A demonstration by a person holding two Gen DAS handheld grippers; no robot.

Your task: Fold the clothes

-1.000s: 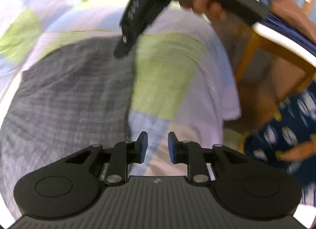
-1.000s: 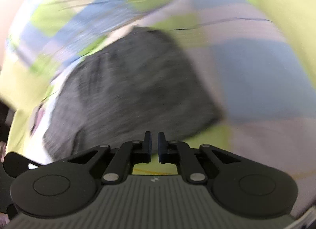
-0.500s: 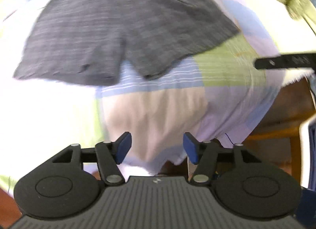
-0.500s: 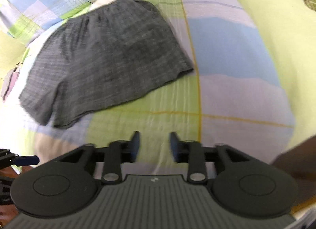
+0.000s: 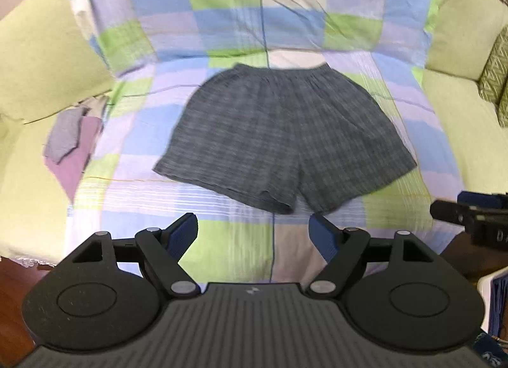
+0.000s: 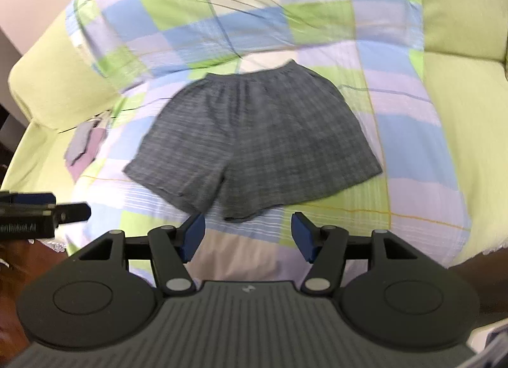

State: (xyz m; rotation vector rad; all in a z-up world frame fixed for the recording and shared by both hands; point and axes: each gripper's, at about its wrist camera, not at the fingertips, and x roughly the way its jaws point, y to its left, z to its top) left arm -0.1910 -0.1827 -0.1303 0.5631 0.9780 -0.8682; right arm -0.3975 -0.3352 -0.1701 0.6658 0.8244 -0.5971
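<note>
- The grey checked shorts [image 5: 282,139] are lying spread flat on the patchwork cover [image 5: 222,18] of the green sofa [image 5: 41,59], waistband toward the backrest and both leg hems toward the front edge; no fold is showing yet
- The left gripper [image 5: 253,234] is hovering in front of the hems with its jaws spread wide and nothing between them
- The right gripper [image 6: 247,233] is hanging just short of the crotch notch, its jaws likewise wide apart and empty; its body is also showing at the right edge of the left view [image 5: 476,218]
- Judging from this layout, the step in hand is reaching in for a first grasp, most likely to fold one leg over the other along the centre line
- To do that well, one claw should be taking the outer hem corner of a leg and the other the waistband corner on the same side, so the whole side is lifting as one panel
- Pinching only the shorts fabric matters, since the cover underneath is loose and could be coming up with it
- A small purple and grey cloth [image 5: 71,145] is lying well to the left of the shorts, and is best left out of the sweep
</note>
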